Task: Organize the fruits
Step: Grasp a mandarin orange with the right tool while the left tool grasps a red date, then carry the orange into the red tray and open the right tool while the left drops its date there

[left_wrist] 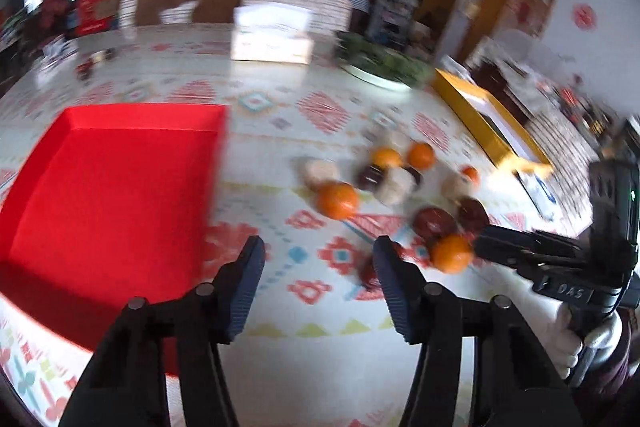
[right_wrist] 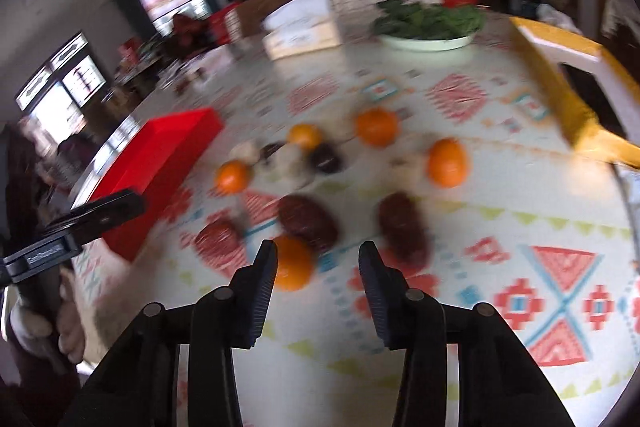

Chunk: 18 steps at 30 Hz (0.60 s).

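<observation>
Black ribbed jaws of the left gripper (left_wrist: 318, 263): parted, nothing between the pads, only patterned cloth showing in the gap. No earlier picture bears on how they came to this width.

Black ribbed jaws of the right gripper (right_wrist: 318, 267): likewise parted and empty.

Round orange citrus fruit, nearest (right_wrist: 294, 263): on the table, just outside the right gripper's left jaw and partly hidden by it; not gripped.

Dark maroon oval fruits, two (right_wrist: 308, 223) (right_wrist: 402, 227): just ahead of the right jaws, one to each side of the gap.

Further oranges, dark fruits and pale rounded pieces (left_wrist: 394, 173): a loose cluster well ahead and right of the left jaws; blur hides their kind.

Shallow red rectangular tray (left_wrist: 108, 183): empty, left of and ahead of the left jaws; judged the likely destination.

White table with a red and teal geometric cloth (right_wrist: 540, 287).

Handling note, as judgement: sorting has not begun. For a clean first pick, shift the right jaws sideways until the nearest orange sits centred in the gap, lower until the pads straddle its widest part, then close gently; a round fruit may roll if nudged by one pad. Steady both hands first, since both views are smeared.
</observation>
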Each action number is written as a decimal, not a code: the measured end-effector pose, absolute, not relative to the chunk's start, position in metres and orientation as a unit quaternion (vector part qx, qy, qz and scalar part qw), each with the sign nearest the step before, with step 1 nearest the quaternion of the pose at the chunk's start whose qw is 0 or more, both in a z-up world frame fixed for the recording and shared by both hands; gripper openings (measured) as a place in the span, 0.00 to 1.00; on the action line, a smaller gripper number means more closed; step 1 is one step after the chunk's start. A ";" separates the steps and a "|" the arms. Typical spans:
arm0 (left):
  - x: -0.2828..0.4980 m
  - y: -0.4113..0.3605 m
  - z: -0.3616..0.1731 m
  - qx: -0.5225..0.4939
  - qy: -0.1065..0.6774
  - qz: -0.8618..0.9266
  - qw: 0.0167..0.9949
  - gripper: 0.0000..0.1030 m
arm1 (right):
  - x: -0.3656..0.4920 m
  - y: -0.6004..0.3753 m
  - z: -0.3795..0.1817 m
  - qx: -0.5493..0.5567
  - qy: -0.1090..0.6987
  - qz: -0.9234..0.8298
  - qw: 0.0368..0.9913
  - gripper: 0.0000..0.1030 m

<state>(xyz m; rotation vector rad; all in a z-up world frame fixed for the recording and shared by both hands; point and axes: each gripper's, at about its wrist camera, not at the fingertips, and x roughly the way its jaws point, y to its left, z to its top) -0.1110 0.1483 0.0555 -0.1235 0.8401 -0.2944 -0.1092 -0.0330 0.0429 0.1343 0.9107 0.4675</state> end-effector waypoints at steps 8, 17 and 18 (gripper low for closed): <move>-0.111 0.119 0.040 -0.004 0.426 -0.180 0.887 0.54 | -0.108 0.002 0.026 0.044 0.445 0.236 0.863 0.38; -0.091 0.092 0.017 0.036 0.454 -0.190 0.870 0.54 | -0.117 -0.009 0.030 0.063 0.443 0.241 0.862 0.36; -0.089 0.087 0.015 0.041 0.457 -0.189 0.868 0.54 | -0.120 -0.013 0.033 0.064 0.439 0.238 0.864 0.36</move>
